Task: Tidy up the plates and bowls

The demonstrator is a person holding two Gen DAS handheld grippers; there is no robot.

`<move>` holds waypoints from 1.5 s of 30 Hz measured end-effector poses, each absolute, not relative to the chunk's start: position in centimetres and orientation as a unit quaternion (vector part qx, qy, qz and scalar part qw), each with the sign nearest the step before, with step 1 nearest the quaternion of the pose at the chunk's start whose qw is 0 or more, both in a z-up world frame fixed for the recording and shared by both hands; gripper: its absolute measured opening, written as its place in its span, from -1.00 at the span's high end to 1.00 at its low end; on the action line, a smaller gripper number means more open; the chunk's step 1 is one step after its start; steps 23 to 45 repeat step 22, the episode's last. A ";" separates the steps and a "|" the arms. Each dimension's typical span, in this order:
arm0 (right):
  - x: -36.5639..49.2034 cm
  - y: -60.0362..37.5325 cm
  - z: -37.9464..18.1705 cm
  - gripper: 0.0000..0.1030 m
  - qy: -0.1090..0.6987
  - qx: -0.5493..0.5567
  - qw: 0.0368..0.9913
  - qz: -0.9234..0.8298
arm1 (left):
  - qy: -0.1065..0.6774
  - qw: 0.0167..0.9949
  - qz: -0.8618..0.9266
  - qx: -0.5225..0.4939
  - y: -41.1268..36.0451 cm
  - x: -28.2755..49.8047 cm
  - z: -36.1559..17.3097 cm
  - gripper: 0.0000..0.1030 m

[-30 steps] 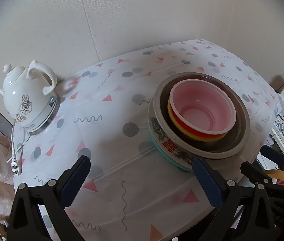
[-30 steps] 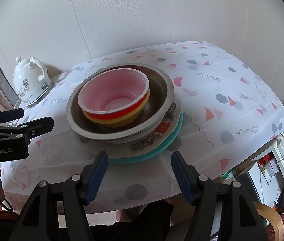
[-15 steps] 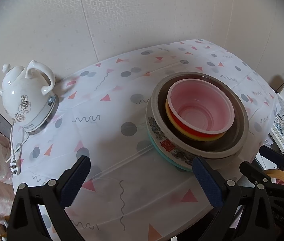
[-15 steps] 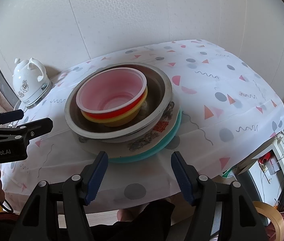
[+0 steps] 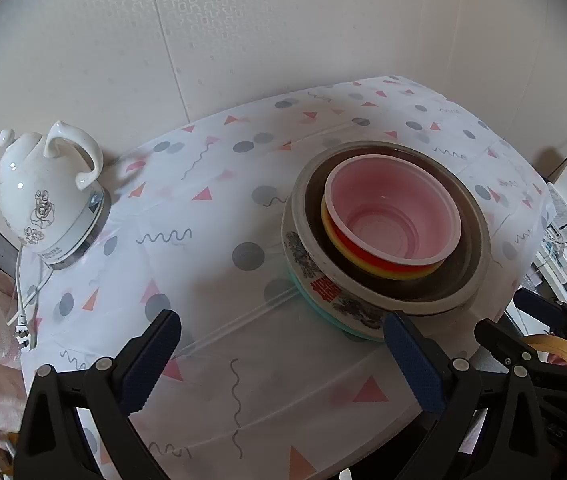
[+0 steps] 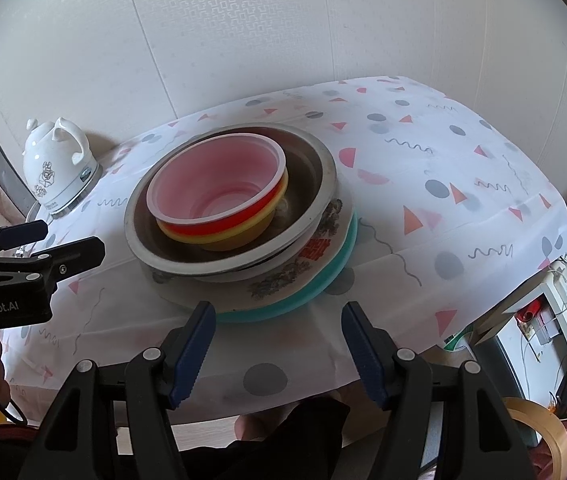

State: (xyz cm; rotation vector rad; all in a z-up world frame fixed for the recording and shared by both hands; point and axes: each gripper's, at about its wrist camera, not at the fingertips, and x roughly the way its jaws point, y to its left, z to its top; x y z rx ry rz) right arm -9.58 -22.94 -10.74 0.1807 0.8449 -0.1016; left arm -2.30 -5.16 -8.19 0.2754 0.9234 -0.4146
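One stack is seen on the counter [image 6: 463, 216], and all the tableware is already gathered in it: a teal plate [image 6: 323, 280] at the bottom, a patterned plate [image 6: 295, 272] on it, a metal bowl [image 6: 315, 196] above, and a yellow bowl [image 6: 243, 236], a red bowl [image 6: 219, 226] and a pink bowl [image 6: 219, 184] nested inside. A white kettle [image 5: 49, 200] stands well apart, near the wall. The left gripper [image 5: 283, 364] and the right gripper [image 6: 279, 348] are both held short of the stack, with the jaws wide and nothing between them.

The task is judged to be nearly or fully done. If the stack is to be tidied, it is best done gently: the metal bowl appears to sit tilted and off-centre on the plates, so it is better nudged at its rim than lifted. The plates are best steadied at the near edge by one gripper while the bowl is centred by the other. The nested plastic bowls are likely light and are easily tipped by a hard push.
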 end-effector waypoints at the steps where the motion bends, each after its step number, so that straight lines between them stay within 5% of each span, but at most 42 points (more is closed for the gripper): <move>1: -9.6 -22.9 -10.8 -0.29 0.409 0.087 0.907 -0.049 | 0.441 0.866 -0.197 0.132 -5.2 -2.3 -8.2 -0.98; 45: -9.2 -23.0 -10.9 -0.29 0.414 0.091 0.904 -0.051 | 0.449 0.862 -0.200 0.128 -5.1 -2.0 -8.5 -0.97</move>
